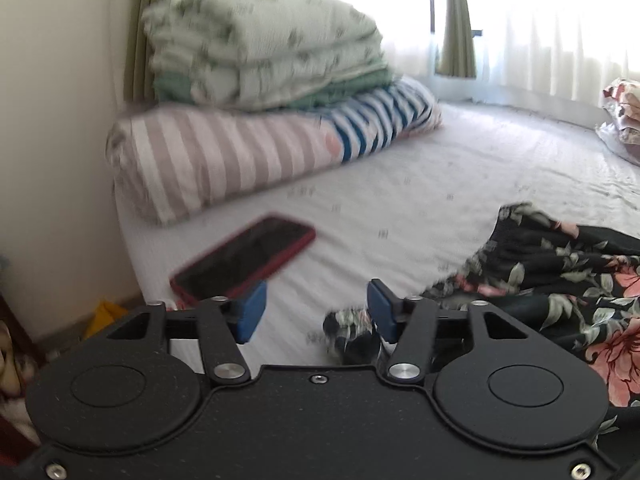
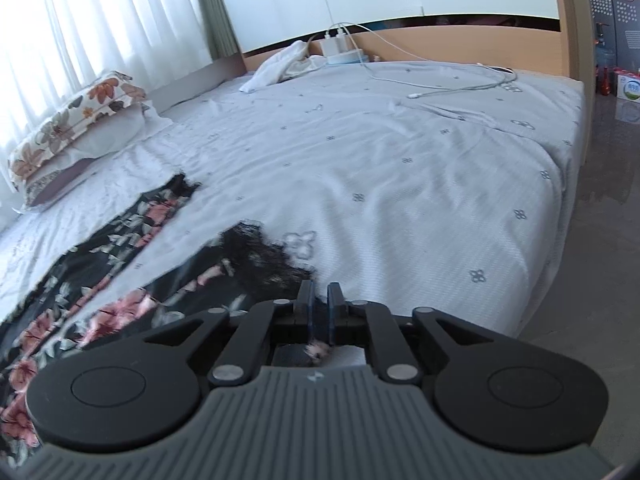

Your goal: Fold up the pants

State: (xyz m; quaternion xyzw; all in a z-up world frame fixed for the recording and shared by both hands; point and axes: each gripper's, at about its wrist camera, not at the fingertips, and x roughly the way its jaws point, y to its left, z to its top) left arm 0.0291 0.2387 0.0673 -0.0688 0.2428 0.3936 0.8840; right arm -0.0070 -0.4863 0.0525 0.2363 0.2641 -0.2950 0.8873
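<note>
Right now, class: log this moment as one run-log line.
task: fold pants | left gripper: open, empty | right gripper: slightly parted, fabric between | floral pants: spread on bed sheet | phone: beside left gripper

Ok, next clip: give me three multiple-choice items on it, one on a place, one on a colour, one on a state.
1. In the left wrist view, where is the phone?
A. On the pants
B. On the bedsheet, left of the pants
C. On the stacked bedding

2. What colour is the phone's case?
A. Red
B. Blue
C. White

3. How is the left gripper?
A. Shut on the pants
B. Shut on the phone
C. Open, clamping nothing

Key: 1 B, it lies flat on bare sheet, apart from the floral fabric. 2 A, a red rim frames the dark screen. 3 C, the blue pads stand wide apart with sheet showing between them.
</note>
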